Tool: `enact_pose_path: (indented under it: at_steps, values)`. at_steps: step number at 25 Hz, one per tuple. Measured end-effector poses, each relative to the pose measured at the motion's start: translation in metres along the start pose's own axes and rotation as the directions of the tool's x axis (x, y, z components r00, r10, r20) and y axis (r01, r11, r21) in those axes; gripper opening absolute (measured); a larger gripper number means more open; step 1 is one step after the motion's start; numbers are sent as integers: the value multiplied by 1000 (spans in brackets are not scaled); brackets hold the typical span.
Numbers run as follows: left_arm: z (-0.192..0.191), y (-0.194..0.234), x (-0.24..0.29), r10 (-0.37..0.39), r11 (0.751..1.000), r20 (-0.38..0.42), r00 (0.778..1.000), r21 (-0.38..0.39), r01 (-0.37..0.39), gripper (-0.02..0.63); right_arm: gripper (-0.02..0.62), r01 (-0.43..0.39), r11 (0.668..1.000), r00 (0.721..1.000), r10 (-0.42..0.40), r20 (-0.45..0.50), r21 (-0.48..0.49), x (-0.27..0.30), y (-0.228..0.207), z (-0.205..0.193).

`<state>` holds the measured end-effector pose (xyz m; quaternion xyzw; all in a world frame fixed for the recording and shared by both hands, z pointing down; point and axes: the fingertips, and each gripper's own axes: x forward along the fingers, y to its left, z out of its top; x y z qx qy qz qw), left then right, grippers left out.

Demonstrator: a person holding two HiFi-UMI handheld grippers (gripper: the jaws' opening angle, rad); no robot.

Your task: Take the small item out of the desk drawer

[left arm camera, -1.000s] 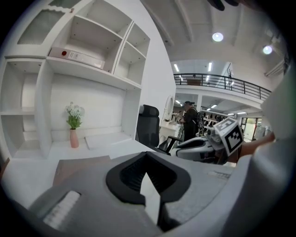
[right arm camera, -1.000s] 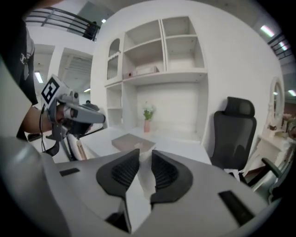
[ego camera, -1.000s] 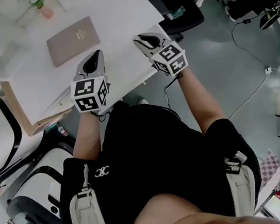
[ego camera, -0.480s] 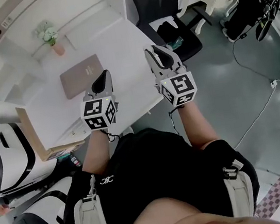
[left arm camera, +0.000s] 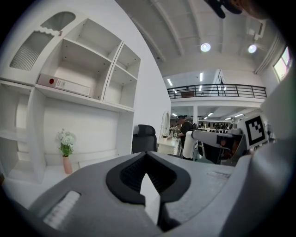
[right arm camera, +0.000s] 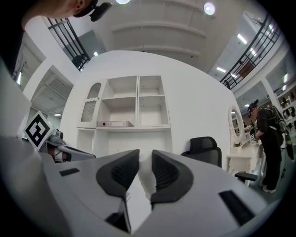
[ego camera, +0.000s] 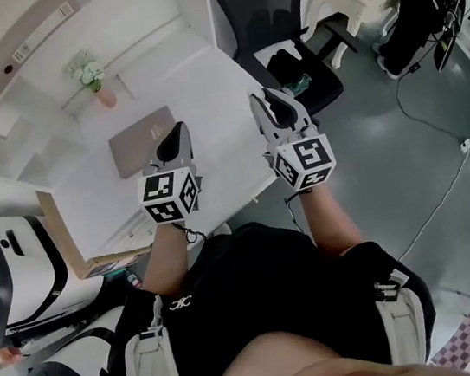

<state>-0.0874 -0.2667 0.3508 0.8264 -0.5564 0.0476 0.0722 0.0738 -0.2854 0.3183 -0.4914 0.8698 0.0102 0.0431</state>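
Left tongs (ego camera: 176, 135): over the white tabletop (ego camera: 203, 91), jaws closed tip to tip, holding nothing.
Right tongs (ego camera: 266, 99): over the tabletop's right edge, jaws a narrow gap apart, holding nothing.
Brown book (ego camera: 142, 141): flat on the tabletop, just beyond the left tongs.
Small item: shown in no view; drawer cannot be made out.

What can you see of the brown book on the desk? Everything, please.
The brown book is thin, closed and rectangular, with a matte taupe cover and a small pale emblem near its middle, too small to read. It lies flat on the white desk, cover up. The left gripper overlaps its right edge in the head view; whether they touch cannot be told.
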Motion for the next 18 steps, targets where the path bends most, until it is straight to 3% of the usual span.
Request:
enact_pose_path:
  at_steps: [18]
  values:
    - [-3,3,-11,23,1000,-5,1000,4,-23,14,86,-33,999,999,33,0,27,-1,9,-4]
